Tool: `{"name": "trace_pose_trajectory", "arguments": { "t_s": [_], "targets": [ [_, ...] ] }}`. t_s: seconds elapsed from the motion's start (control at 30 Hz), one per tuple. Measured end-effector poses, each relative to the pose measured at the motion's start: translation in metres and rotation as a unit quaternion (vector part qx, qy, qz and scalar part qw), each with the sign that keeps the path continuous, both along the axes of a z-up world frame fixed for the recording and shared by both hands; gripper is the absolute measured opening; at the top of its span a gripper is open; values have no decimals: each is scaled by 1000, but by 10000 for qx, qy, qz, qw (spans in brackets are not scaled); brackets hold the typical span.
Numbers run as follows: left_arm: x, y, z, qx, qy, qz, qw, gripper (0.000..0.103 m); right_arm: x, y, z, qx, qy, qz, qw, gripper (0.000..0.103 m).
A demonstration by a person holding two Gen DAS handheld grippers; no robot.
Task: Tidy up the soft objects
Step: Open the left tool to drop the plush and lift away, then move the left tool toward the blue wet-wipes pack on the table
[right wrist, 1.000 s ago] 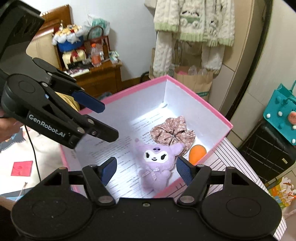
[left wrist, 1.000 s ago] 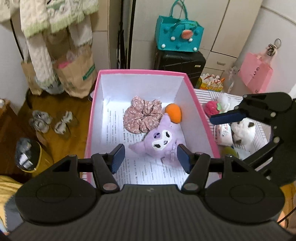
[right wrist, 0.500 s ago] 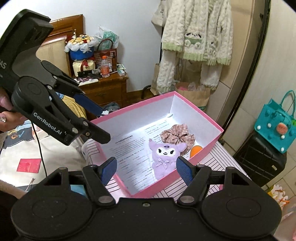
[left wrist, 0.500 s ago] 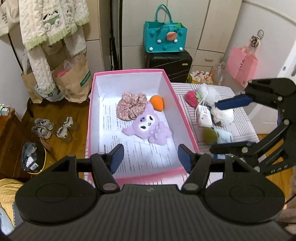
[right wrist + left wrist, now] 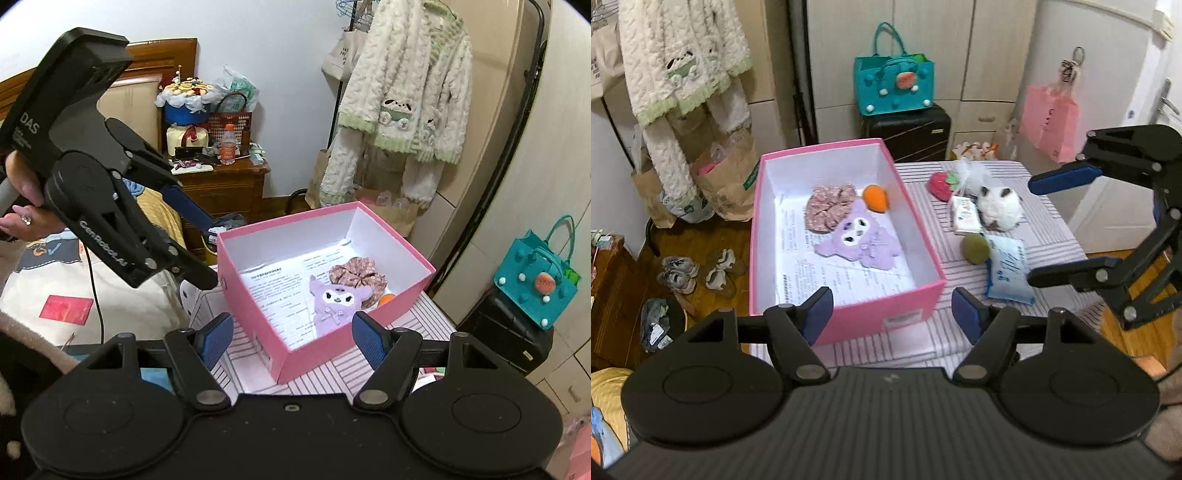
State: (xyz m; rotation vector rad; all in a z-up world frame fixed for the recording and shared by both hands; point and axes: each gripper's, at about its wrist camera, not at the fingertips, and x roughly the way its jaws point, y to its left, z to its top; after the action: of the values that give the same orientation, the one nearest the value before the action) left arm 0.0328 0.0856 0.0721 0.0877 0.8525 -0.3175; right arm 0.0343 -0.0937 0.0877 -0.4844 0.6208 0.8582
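Note:
A pink box (image 5: 925,254) (image 5: 325,352) stands on a striped table and holds a purple plush (image 5: 858,238) (image 5: 338,299), a floral scrunchie (image 5: 829,206) (image 5: 356,275) and an orange ball (image 5: 875,197) (image 5: 386,299). On the table right of the box lie a red strawberry plush (image 5: 938,184), a white fluffy plush (image 5: 999,206), a green ball (image 5: 976,248), a small white packet (image 5: 964,215) and a blue tissue pack (image 5: 1008,273). My left gripper (image 5: 892,314) (image 5: 195,243) is open and empty, near the box's front. My right gripper (image 5: 291,338) (image 5: 1060,225) is open and empty, above the table's right side.
The table's striped cloth (image 5: 960,332) ends at a front edge close to me. A black suitcase (image 5: 905,127) with a teal bag (image 5: 894,83) stands behind the table. Paper bags (image 5: 727,173), shoes (image 5: 698,267) and a hanging sweater (image 5: 683,62) are at the left.
Both grippers have pulled back and up from the box, open and empty throughout. The box and the table items now look smaller and farther away.

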Motion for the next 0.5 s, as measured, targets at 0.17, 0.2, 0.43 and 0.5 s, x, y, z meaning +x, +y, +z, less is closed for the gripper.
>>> {"name": "trace_pose_trajectory", "arguments": {
  "t_s": [0.17,0.2,0.43,0.5],
  "targets": [
    [-22,-18,2,101,-89,-252,9996,72,-19,-18,-3,15,-77,-17,10000,76],
    [-25,-22,2,131,-110,-298,9994,73,-22,-21,-5,15,-74,-26,10000,76],
    [-39,-52,-7,246,-9,-639,9977,74,-39,-44,-20,10,-8,-90,10000,76],
    [-40,-62,-12,267,61,-738,9969,74,-41,-51,-25,21,25,-127,9999,76]
  ]
}}
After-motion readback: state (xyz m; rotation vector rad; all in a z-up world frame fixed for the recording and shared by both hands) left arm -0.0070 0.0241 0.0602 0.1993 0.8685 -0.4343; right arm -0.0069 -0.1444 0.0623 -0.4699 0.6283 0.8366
